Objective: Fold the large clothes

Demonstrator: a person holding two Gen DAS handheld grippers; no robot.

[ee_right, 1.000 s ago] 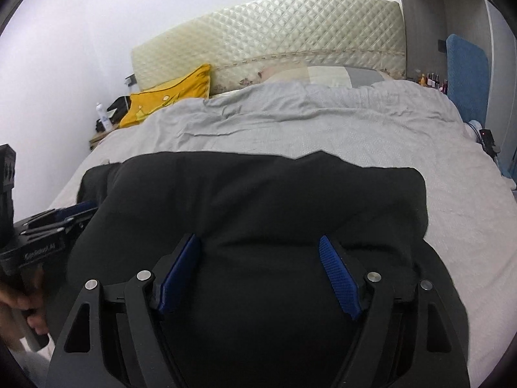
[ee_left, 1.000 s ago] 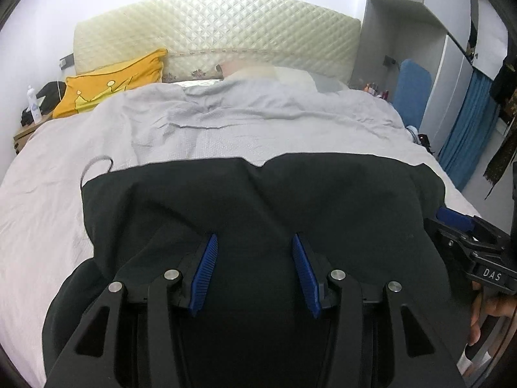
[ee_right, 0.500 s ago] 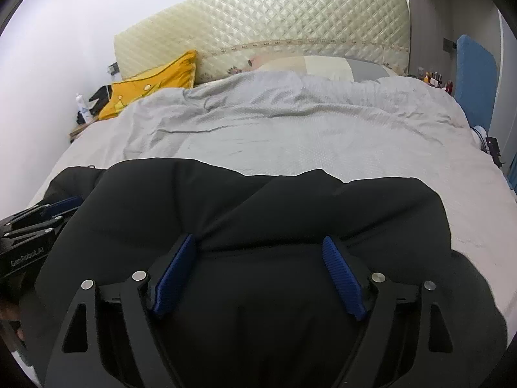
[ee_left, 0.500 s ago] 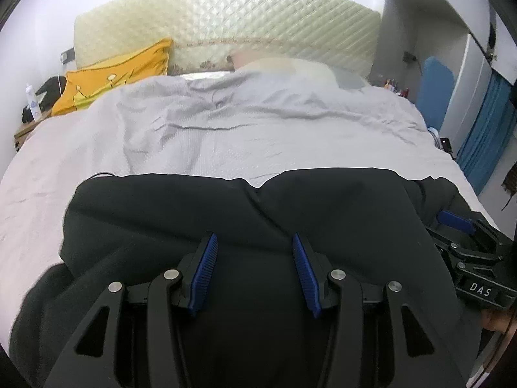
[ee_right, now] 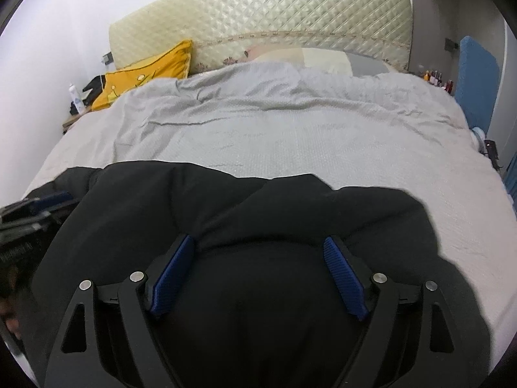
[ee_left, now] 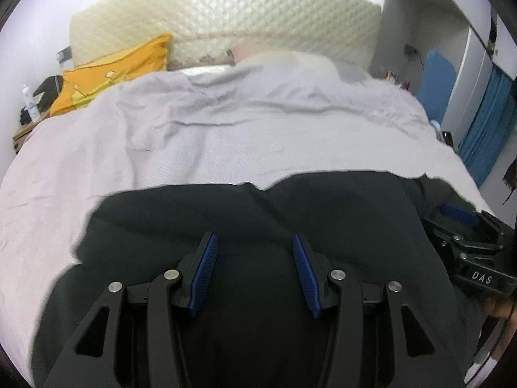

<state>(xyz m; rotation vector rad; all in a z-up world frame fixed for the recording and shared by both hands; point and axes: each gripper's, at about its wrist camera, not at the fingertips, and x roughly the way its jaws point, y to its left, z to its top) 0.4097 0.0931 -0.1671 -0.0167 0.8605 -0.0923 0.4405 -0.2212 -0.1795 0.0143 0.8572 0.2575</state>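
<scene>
A large black garment (ee_left: 323,220) lies bunched on the near half of a bed with a grey cover (ee_left: 226,135). My left gripper (ee_left: 252,236) hovers over it, jaws partly apart. Its blue pads (ee_left: 206,265) show bare along their whole length, with fabric beneath and between them. In the right wrist view the garment (ee_right: 290,207) has a ridge running from pad to pad. My right gripper (ee_right: 258,238) is open wide above it. Each gripper's blue finger shows at the other view's edge: the right one's finger (ee_left: 458,212), the left one's finger (ee_right: 55,198).
A quilted cream headboard (ee_right: 258,16) stands at the far end, with a yellow pillow (ee_right: 145,71) at its left. A small table with a bottle (ee_right: 75,95) is beside the bed on the left. A blue upright panel (ee_right: 475,74) and a blue curtain (ee_left: 488,129) stand on the right.
Both views have come forward over the garment, so its far edge sits lower and more grey cover shows. The cord loop at its left edge is out of view. The right jaws stand slightly wider.
</scene>
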